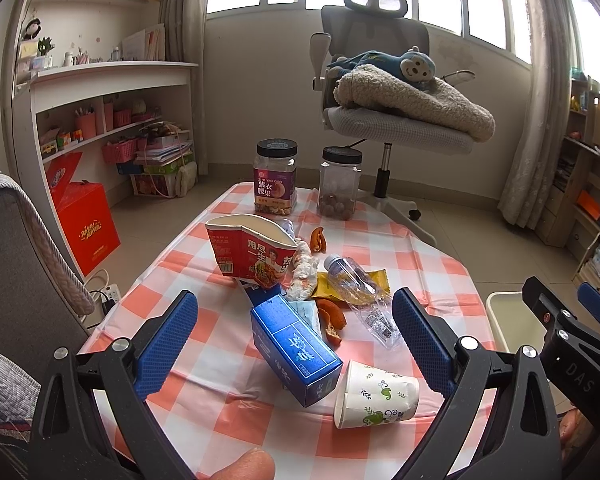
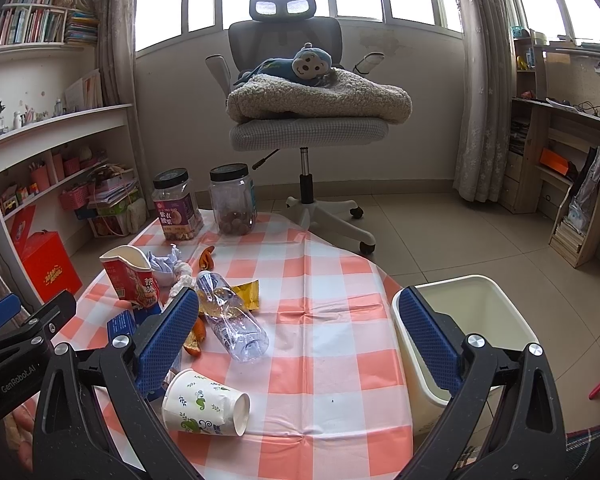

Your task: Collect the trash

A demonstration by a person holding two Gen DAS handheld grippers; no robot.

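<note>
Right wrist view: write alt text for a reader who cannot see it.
The open right gripper hovers over a checked tablecloth strewn with trash: a paper cup on its side, a crushed plastic bottle, orange peel and a red noodle cup. A white bin stands by the table's right edge.

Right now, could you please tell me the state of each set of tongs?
Left tongs: open, holding nothing.
Right tongs: open, holding nothing.

left gripper [image 1: 294,334] fingers apart, right gripper [image 2: 296,332] likewise
</note>
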